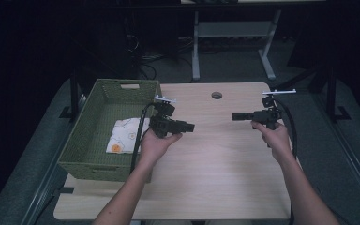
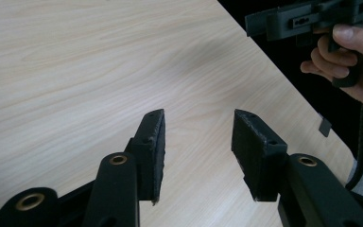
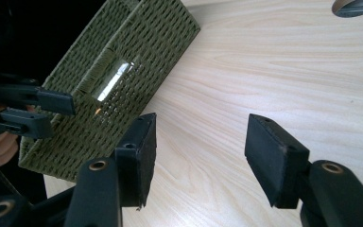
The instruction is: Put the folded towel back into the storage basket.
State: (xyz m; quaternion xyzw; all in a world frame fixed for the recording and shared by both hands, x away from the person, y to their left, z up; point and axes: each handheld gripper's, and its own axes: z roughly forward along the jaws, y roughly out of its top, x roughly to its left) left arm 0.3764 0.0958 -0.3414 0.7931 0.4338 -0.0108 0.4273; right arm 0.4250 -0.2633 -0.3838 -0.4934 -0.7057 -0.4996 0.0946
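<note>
seemingly folded, the white cloth (image 1: 124, 134) lies in the green basket (image 1: 85, 140); both grippers, left (image 1: 191, 126) and right (image 1: 236, 116), gape empty.

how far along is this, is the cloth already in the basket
Done: the cloth lies in the basket. In hand: nothing; the left gripper and right gripper hang open over bare table. Left: nothing else on the table appears to need packing.
</note>
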